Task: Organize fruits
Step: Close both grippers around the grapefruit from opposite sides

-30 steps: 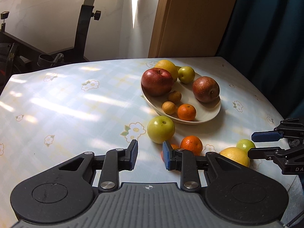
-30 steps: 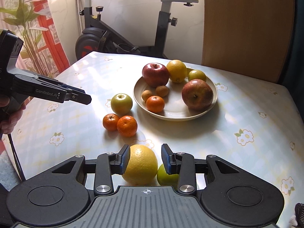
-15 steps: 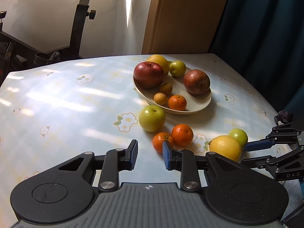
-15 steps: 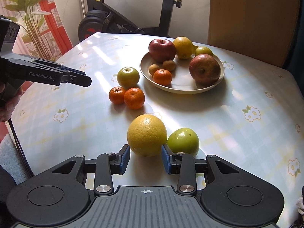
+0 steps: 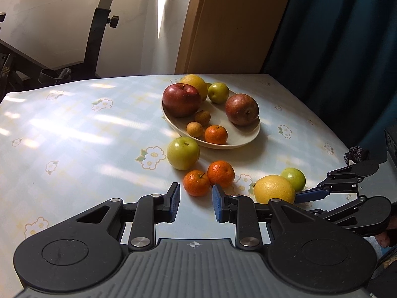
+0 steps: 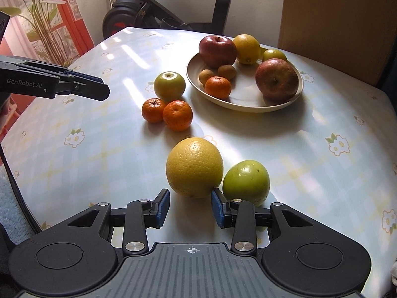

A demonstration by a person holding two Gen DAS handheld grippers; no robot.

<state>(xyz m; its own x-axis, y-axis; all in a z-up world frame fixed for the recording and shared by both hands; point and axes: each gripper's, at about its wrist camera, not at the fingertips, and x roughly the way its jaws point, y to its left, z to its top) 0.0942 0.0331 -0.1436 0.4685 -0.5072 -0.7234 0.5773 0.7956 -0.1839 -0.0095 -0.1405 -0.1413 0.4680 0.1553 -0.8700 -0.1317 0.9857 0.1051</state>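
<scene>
A cream plate [image 5: 248, 141] [image 6: 248, 106] holds two red apples, a yellow orange, a small green apple, a mandarin and two small brown fruits. On the flowered tablecloth lie a green apple [image 5: 183, 152] [image 6: 169, 87] and two mandarins [image 5: 196, 183] [image 6: 177, 115]. Nearer the table's edge lie a big yellow orange [image 5: 274, 189] [image 6: 194, 167] and a small green apple [image 5: 293, 178] [image 6: 246, 182], side by side. My left gripper [image 5: 196, 198] [image 6: 99, 88] is shut and empty, just short of the mandarins. My right gripper [image 6: 190, 204] [image 5: 301, 202] is shut and empty, its tips right behind the yellow orange.
An exercise bike [image 6: 153, 2] stands beyond the table's far edge. A wooden panel [image 5: 230, 24] and a dark blue curtain [image 5: 335, 37] are behind the plate. A potted plant [image 6: 42, 17] and a red frame are at the left. The table edge [image 5: 347, 154] runs close to the right gripper.
The yellow orange sat between my right fingertips; now it lies just ahead of them. In the left view both mandarins have come out from behind my finger.
</scene>
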